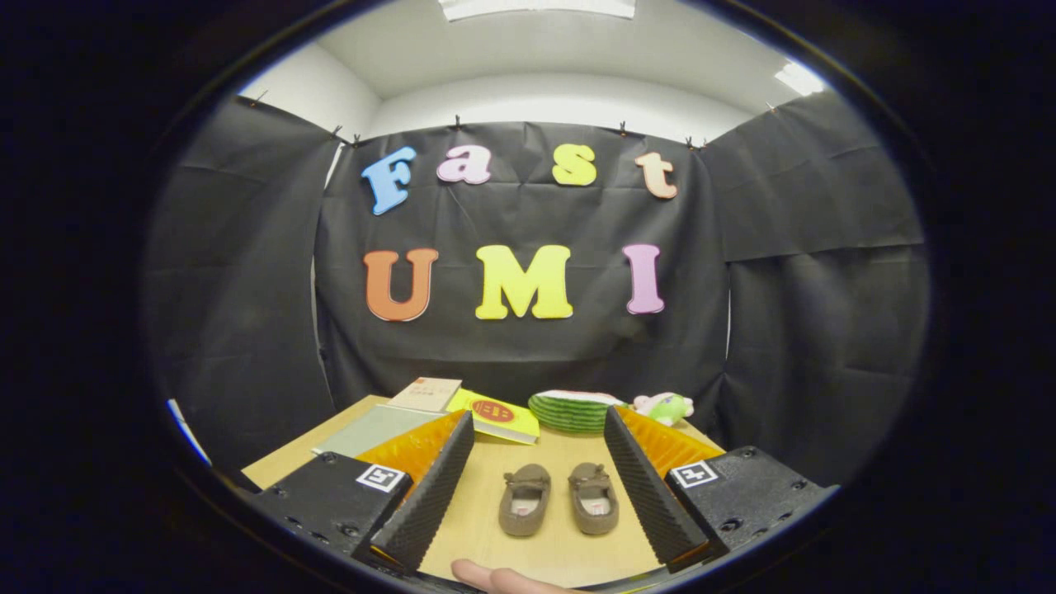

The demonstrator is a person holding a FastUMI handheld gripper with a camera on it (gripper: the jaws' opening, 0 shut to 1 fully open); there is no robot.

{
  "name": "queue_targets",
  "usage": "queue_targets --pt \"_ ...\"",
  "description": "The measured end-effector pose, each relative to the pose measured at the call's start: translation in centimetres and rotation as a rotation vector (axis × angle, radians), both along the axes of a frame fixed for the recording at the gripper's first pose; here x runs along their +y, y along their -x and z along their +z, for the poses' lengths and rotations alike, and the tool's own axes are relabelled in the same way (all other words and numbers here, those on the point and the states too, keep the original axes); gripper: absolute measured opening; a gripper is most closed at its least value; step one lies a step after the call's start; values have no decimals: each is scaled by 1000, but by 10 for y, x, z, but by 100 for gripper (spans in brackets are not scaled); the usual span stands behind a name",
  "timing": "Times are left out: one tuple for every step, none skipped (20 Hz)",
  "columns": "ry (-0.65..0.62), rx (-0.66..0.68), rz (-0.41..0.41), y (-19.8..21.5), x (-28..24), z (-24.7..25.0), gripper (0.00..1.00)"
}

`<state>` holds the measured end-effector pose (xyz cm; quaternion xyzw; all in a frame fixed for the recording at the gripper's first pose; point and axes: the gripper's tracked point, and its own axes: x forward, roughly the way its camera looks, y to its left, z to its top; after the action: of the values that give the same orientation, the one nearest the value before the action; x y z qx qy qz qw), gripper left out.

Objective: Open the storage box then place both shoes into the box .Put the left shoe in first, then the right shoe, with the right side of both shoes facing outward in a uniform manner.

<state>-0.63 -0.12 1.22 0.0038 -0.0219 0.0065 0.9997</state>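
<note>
Between the wide-apart claw [540,495] fingers, two shoes [558,497] lie side by side, toes pointing away.

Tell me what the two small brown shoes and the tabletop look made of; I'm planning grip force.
The two small brown shoes, lying between the open gripper fingers, look like soft matte suede or felt, with a pale lining. The light tabletop looks like smooth wood or laminate, with faint grain.

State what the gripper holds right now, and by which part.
Nothing is held. The gripper is open, and the two brown shoes lie untouched on the table between its fingers.
</note>
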Motion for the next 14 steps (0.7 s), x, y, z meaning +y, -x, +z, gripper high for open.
queue_targets --pt "0 -5 2 1 0 2 100" --pt "-1 -7 6 1 2 3 100" --pt "-2 -4 14 0 4 2 100" --pt "-3 3 26 -1 6 0 100" --pt "-4 11 38 -3 8 -2 100" --pt "-7 21 48 -5 8 -5 100" --pt "-11 31 55 -9 9 -7 100" --pt "-16 45 57 -15 8 -12 100" --pt "-20 60 58 -23 7 -15 100" --pt "-26 72 61 -30 7 -18 100" --pt "-33 83 70 -39 8 -22 100" --pt "-43 105 78 -51 9 -28 100" --pt "-69 130 95 -64 11 -35 100" --pt "-109 156 124 -76 16 -41 100"
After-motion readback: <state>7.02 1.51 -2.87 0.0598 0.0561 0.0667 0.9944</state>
